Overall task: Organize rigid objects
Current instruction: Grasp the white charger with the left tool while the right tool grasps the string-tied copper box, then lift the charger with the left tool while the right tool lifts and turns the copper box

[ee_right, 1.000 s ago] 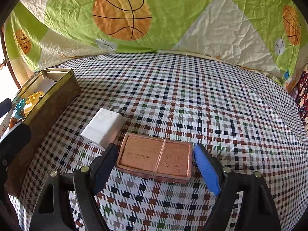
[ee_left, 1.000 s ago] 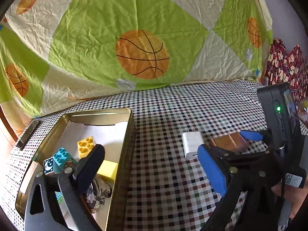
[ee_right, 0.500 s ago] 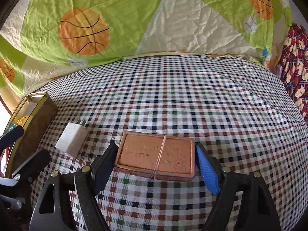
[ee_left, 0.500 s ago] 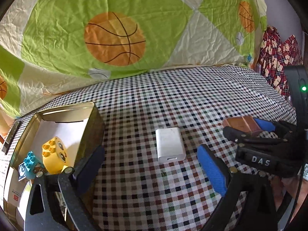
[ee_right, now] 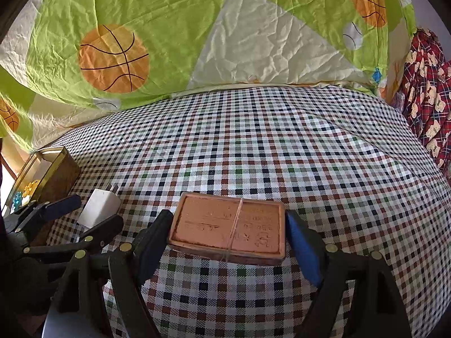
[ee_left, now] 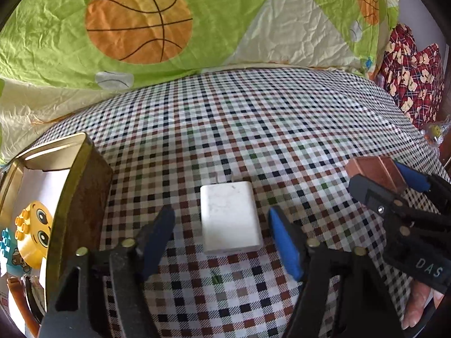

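Left gripper (ee_left: 221,232): jaws closing around the white charger (ee_left: 229,217), which lies flat on the checked cloth (ee_left: 253,129) just right of the tin box (ee_left: 84,197); a gap shows on each side, pads not touching. Right gripper (ee_right: 229,238): clamped on both ends of the brown box (ee_right: 228,225), further right of the tin box, beyond the charger. Inside the tin box: a yellow toy block (ee_left: 35,231).
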Tool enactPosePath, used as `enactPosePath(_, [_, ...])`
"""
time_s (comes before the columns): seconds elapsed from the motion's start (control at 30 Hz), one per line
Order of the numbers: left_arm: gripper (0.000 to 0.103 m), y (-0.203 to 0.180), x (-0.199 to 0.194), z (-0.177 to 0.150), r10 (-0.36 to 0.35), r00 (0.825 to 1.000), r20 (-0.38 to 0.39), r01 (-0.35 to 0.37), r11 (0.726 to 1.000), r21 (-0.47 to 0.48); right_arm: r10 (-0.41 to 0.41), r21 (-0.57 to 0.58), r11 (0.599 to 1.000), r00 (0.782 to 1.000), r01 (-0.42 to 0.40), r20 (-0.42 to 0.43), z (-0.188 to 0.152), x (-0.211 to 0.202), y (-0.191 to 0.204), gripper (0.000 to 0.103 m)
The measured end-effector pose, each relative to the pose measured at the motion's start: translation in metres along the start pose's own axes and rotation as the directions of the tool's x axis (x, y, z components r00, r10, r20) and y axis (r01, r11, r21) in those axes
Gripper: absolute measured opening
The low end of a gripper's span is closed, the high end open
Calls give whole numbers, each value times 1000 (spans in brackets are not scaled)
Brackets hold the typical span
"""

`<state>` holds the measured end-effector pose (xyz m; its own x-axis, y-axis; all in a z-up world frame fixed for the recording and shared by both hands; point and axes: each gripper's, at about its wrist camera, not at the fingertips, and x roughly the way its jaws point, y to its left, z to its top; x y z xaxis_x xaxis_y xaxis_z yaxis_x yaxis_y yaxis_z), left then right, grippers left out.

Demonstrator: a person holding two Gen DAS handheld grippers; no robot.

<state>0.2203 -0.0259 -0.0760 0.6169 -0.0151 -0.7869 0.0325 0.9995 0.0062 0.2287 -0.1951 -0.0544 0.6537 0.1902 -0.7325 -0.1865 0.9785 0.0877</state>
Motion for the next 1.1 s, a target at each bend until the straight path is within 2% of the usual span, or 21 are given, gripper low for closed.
enactPosePath(0.1, [48,4,-1,-2,-17,1000,5,17,1000,-15,7,-21,1000,1000,-7,11,0,-2,4,81])
enactPosePath(0.13, [38,4,-1,-3,-22,1000,9,22,1000,-15,10,-31,999,1000,-10,16,0,-3,6,81])
enactPosePath(0.47, [37,28,-11,-15,-58,998,34,61,992,-109,31,-68,997,994,-25,100,-2,-19,13,81])
enactPosePath(0.6, [37,31,-18,-20,-52,997,52,57,992,-116,42,-100,995,991,-29,127,-4,-24,19,81])
enactPosePath(0.83, [37,32,-37,-27,-2,992,128,18,992,-122,38,-105,994,984,-20,175,-7,-33,22,81])
enactPosePath(1.1, [37,30,-60,-35,65,973,220,-41,993,-114,54,-101,994,968,-30,244,-13,-48,23,81])
